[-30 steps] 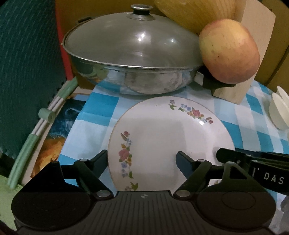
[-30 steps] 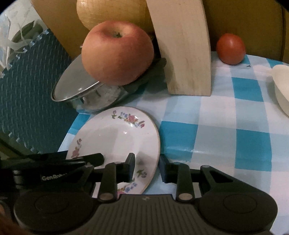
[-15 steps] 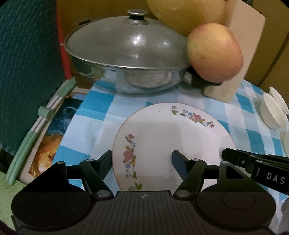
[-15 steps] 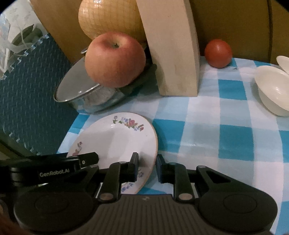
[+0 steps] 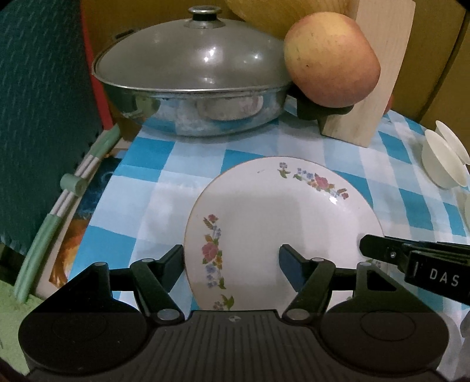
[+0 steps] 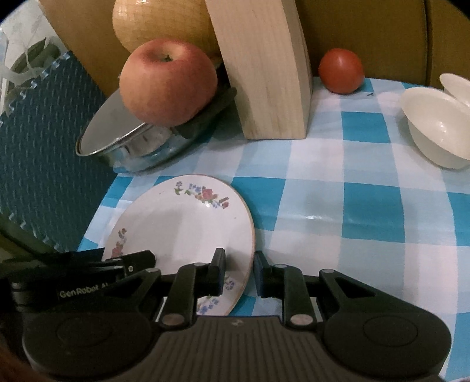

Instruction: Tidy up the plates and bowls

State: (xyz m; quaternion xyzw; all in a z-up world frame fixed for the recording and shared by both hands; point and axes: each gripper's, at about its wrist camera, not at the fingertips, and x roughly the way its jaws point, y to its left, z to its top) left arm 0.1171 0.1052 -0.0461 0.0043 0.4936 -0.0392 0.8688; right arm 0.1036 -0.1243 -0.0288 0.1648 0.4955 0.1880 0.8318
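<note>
Right wrist view shows the right claw [image 6: 239, 271] angled steeply down, nipping the near right rim of the white round flower-patterned ceramic plate [image 6: 182, 229] on the blue-checked tabletop [image 6: 337, 211], while the left claw [image 5: 232, 261] straddles its left rim, having just narrowed, pads not pressing.

Bowls [image 5: 446, 164] cut off; pomelo [image 6: 164, 26] half hidden

Lighting: dim, warm indoor light; dark corners in both views. Glare: small highlights on the pan lid [image 5: 191, 58], a glint on the floral plate [image 5: 282, 223]. Shadows: soft, beneath the apple [image 6: 169, 82]. Distortion: strong fisheye bending at edges. Focus: slightly soft, grainy throughout.
</note>
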